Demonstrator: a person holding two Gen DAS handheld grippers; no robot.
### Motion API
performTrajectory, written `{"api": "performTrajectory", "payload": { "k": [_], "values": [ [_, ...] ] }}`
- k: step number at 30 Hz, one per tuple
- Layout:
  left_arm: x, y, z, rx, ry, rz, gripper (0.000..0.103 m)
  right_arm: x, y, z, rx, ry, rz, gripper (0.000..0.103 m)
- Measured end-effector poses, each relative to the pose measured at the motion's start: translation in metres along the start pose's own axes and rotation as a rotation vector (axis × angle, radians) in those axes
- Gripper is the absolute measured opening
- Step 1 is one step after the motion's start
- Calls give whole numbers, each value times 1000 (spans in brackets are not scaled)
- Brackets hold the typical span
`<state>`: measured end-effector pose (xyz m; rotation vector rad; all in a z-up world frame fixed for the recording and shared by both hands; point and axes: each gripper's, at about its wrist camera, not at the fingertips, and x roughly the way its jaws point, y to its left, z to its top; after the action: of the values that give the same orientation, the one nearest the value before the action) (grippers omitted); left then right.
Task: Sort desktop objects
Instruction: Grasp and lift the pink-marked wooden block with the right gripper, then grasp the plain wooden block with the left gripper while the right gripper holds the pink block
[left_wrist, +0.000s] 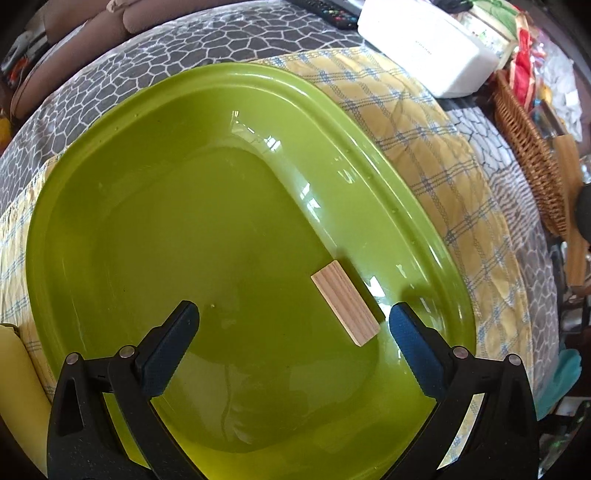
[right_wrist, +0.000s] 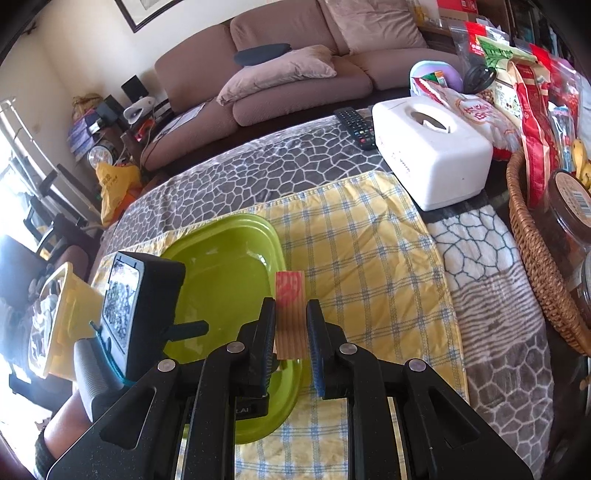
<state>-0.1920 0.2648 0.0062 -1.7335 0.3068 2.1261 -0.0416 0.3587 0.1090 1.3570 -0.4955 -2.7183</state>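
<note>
Wooden blocks are what is being sorted, and the green tray (left_wrist: 122, 206) looks to be where they go. It is the largest thing under both tools, lying on a yellow checked cloth (right_wrist: 354, 251) over the patterned table cover (right_wrist: 236, 162). Ahead and to the right of the right gripper (right_wrist: 290, 334) sit a white tissue box (right_wrist: 432, 155) and a wicker basket (right_wrist: 535, 258). That right gripper is clamped on a wooden block (right_wrist: 290, 295), held above the tray's near right rim. The left gripper (left_wrist: 293, 328) hangs over the tray with fingers spread wide and nothing between them; another wooden block (left_wrist: 345, 302) lies on the tray floor just inside its right finger. I judge this the delivery step: next, carry the held block inward over the tray, lower it, and let go.
</note>
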Motion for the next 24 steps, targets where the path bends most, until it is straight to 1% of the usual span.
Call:
{"api": "performTrajectory", "payload": {
  "k": [3,5,11,12,13,14,15,17,19,22,24],
  "values": [
    [8,-1,-1,7,7,36,103,-1,-1,0,3,-2,0,16],
    [11,2,-1,-8,5,21,103,0,-2,1,0,-1,-1,16],
    [6,20,-6,-22,-9,25,103,3,3,-1,-21,12,-4,16],
    [4,25,-8,-27,-11,29,101,4,4,-1,-24,14,-4,16],
    [3,30,-9,-33,-14,31,94,4,6,-2,-27,15,-3,16],
    [0,35,-9,-41,-20,39,90,4,8,-3,-30,16,-2,16],
    [-2,39,-9,-53,-28,42,84,4,10,-3,-33,16,-1,16],
    [-8,44,-9,-72,-50,9,83,5,12,-2,-39,17,0,16],
    [-12,40,-6,-44,-64,-20,83,6,13,-2,-41,19,0,16],
    [-16,23,0,49,-87,0,83,7,13,-2,-39,19,-2,16],
    [-15,9,5,127,-89,-8,83,7,13,-1,-37,19,-3,16]
  ]
}}
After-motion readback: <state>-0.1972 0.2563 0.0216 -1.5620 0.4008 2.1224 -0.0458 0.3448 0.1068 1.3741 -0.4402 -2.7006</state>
